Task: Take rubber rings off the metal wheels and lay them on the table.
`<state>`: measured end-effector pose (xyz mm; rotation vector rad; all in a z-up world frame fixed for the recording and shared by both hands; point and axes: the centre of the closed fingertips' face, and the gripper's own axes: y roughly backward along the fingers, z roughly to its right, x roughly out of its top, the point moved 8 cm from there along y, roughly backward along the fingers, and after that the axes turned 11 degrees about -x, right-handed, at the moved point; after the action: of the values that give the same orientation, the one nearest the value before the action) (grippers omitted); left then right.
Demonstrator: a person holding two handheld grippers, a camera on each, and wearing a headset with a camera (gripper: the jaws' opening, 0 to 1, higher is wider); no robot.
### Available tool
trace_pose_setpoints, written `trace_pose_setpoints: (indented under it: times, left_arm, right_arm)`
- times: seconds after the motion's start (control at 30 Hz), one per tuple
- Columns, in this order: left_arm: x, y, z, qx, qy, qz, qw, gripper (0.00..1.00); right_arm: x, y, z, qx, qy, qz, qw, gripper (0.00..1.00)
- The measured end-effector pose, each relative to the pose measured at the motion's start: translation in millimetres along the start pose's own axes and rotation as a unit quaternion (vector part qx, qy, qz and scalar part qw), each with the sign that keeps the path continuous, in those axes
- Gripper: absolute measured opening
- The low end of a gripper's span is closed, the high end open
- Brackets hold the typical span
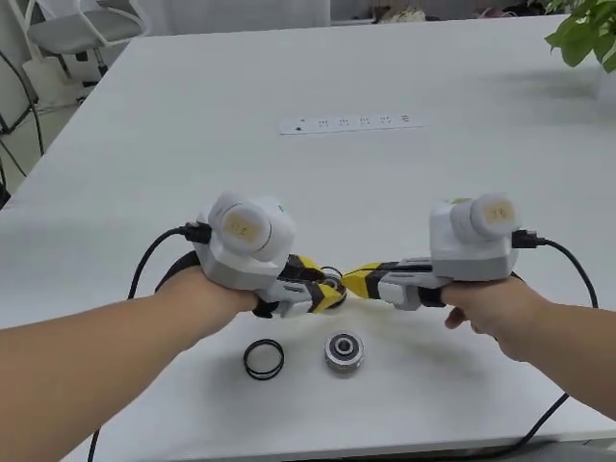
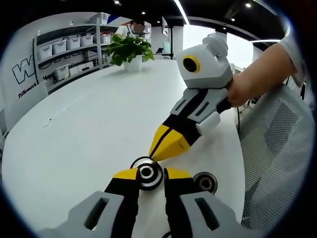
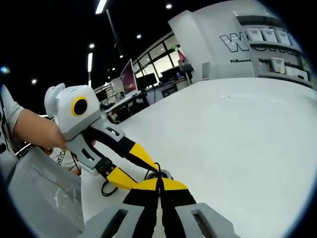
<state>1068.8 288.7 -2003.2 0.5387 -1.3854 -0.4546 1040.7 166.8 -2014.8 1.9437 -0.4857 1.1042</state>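
My left gripper (image 1: pixel 332 289) is shut on a small metal wheel (image 2: pixel 148 172) that still wears a black rubber ring, held just above the white table (image 1: pixel 385 192). From the right, my right gripper (image 1: pixel 348 280) meets it tip to tip. Its yellow jaws (image 2: pixel 157 148) are pinched shut on the upper edge of that ring (image 3: pixel 158 167). On the table below lie a loose black rubber ring (image 1: pixel 263 359) and a bare metal wheel (image 1: pixel 344 350), side by side near the front edge. The bare wheel (image 2: pixel 204 182) also sits right of my left jaws.
A socket strip (image 1: pixel 351 123) is set into the table's middle. A potted plant (image 1: pixel 587 34) stands at the far right corner and an office chair (image 1: pixel 77 29) beyond the far left. Black cables (image 1: pixel 144 274) trail from both grippers.
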Motion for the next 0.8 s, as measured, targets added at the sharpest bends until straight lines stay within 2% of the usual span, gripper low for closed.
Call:
trace_pose_setpoints:
  times: [0.23,0.47,0.67,0.8]
  left_arm:
    - [3.7,9.9,8.1,-0.010,-0.015,0.007,0.9998,0.23]
    - [12.5,28.4,15.7,-0.008,-0.021,0.035,0.9991,0.28]
    - [19.6,45.2,20.6,-0.005,-0.013,0.059,0.9981,0.35]
    - [19.6,56.3,23.5,0.000,-0.012,0.066,0.9977,0.40]
  right_arm:
    - [3.7,4.0,3.3,0.000,-0.008,0.009,0.9999,0.00]
    - [7.0,6.9,5.3,0.003,-0.013,0.015,0.9998,0.00]
    - [12.0,11.4,2.5,0.004,-0.017,0.021,0.9996,0.00]
    - [12.0,12.0,2.0,0.005,-0.016,0.022,0.9996,0.00]
